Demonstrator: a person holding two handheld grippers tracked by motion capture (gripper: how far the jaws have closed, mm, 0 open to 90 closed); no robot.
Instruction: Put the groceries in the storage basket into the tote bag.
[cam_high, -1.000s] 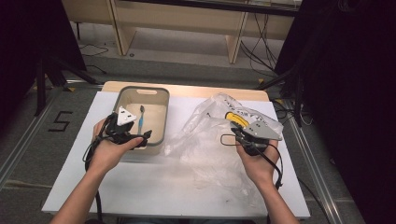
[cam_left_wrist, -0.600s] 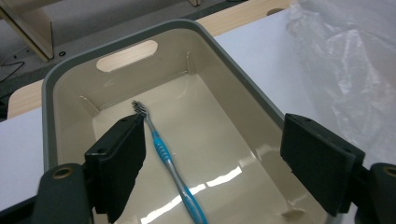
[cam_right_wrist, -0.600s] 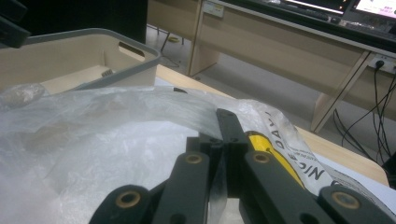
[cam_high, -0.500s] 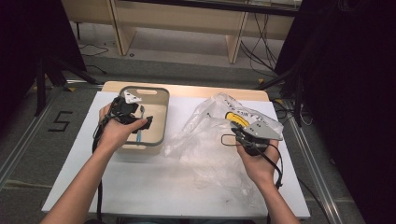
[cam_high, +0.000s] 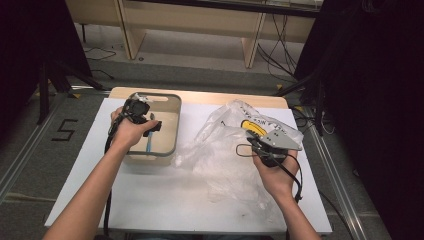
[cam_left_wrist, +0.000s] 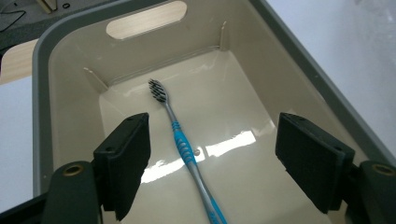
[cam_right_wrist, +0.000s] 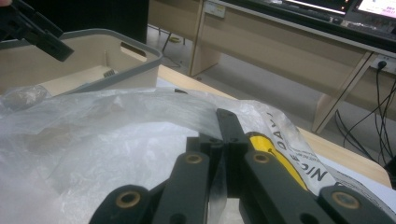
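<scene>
Toothbrush (cam_left_wrist: 182, 140) between open fingers (cam_left_wrist: 126, 158) — untouched

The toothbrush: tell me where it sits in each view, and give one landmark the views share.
High view: the toothbrush lies inside the grey-rimmed bin, left of centre, partly under the left claw.
Left gripper view: centre, bristles toward the far wall, handle running down between the open jaws.
Right gripper view: just its bristle head, upper left, inside the bin.
Shared landmark: the bin's handle slot.
</scene>
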